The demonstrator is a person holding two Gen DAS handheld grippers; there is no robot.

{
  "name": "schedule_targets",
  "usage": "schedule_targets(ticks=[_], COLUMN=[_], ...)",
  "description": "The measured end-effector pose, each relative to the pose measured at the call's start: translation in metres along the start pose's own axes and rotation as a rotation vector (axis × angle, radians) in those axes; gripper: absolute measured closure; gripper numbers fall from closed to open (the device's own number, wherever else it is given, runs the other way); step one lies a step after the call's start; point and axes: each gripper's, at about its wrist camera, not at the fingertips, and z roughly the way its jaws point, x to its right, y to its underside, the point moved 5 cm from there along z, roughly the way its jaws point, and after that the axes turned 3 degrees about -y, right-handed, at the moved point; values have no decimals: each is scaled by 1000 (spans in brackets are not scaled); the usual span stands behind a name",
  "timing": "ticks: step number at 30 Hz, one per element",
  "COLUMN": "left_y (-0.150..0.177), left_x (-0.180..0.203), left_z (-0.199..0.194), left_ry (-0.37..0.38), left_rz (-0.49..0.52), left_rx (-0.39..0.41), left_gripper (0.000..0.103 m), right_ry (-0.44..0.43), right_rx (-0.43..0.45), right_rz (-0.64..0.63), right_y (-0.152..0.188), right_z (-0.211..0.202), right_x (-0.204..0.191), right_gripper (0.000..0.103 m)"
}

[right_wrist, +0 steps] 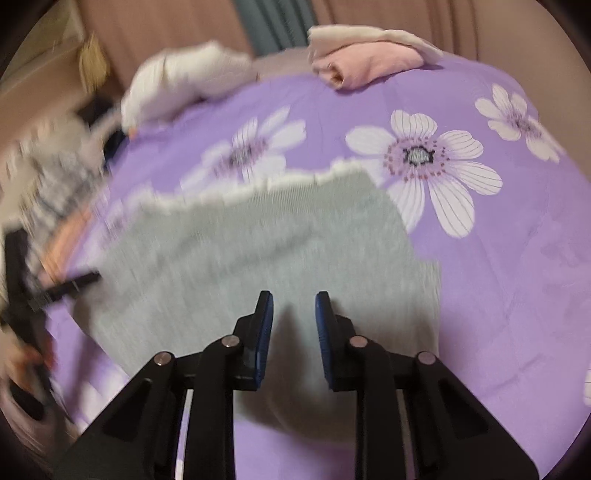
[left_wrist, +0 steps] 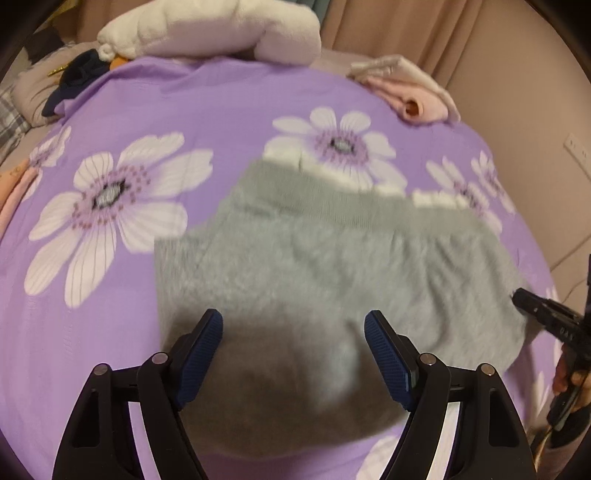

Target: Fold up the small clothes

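Centrally, the grey garment [left_wrist: 325, 266] lies flat on the purple floral bedsheet [left_wrist: 221, 110]. Left claw [left_wrist: 293, 354] hovers above it, jaws wide apart. Right claw [right_wrist: 294, 332] hovers above it, jaws narrowly apart, gripping nothing.

One grey knitted garment with a white frilled edge [left_wrist: 332, 266] is seen on one purple bedsheet [left_wrist: 221, 110]. Five white flowers can be counted on the sheet in the left wrist view; more are cut off at the edges. One folded pink garment [left_wrist: 410, 96] and one white plush toy [left_wrist: 207, 29] are seen at the far edge. Two grippers are counted, the left gripper [left_wrist: 293, 354] and the right gripper [right_wrist: 294, 332].
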Motion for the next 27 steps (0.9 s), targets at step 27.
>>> schedule_targets(ticks=[27], left_y=[54], left_x=[-5], left_z=[-21], left_ry=[-121], left_rz=[19], left_rx=[34], left_gripper=[23], right_ry=[100], right_rx=[110], right_rz=[81], right_y=[45], right_z=[-32], right_x=[21], right_gripper=[71])
